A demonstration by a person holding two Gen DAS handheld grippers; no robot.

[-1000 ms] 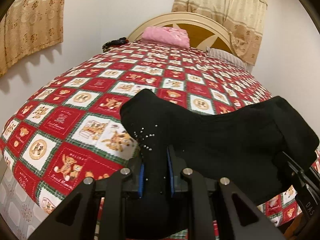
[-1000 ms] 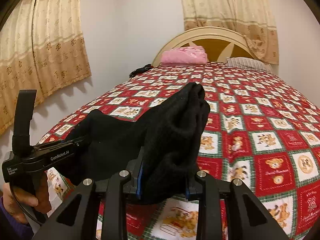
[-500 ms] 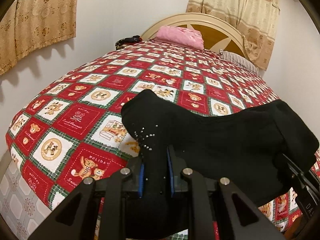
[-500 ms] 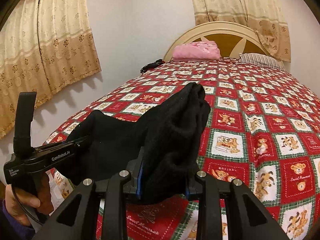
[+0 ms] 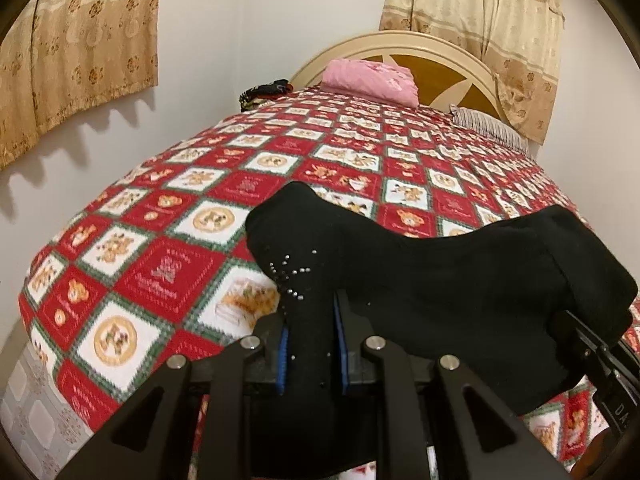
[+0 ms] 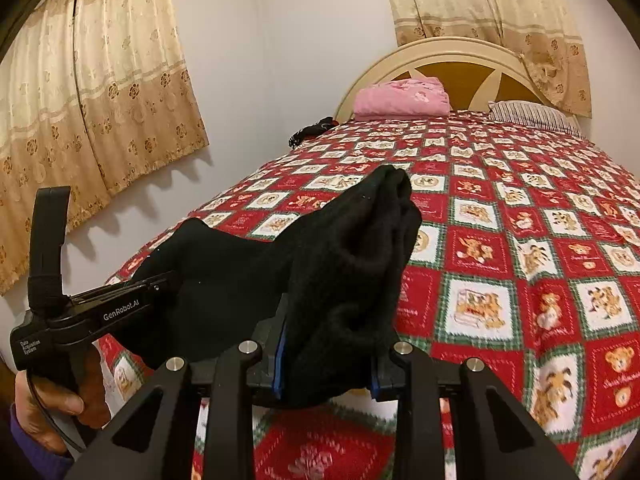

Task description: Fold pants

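The black pants [image 5: 440, 288] hang stretched between my two grippers, above the near end of the bed. My left gripper [image 5: 310, 344] is shut on one end, which has small silver studs. My right gripper [image 6: 326, 354] is shut on the other, bunched end of the pants [image 6: 352, 256]. The left gripper also shows in the right wrist view [image 6: 160, 284], held in a hand at the left. The right gripper's body shows at the right edge of the left wrist view [image 5: 600, 360].
The bed [image 6: 520, 208] has a red, white and green teddy-bear quilt. A folded pink cloth [image 6: 400, 98] and a striped pillow [image 6: 528, 116] lie by the cream headboard [image 6: 452, 50]. A dark item [image 6: 312, 130] sits at the far left corner. Curtains [image 6: 100, 92] hang on the wall at the left.
Both grippers have lifted and drawn back a little with the pants still held; the bed looks lower and farther in both views.
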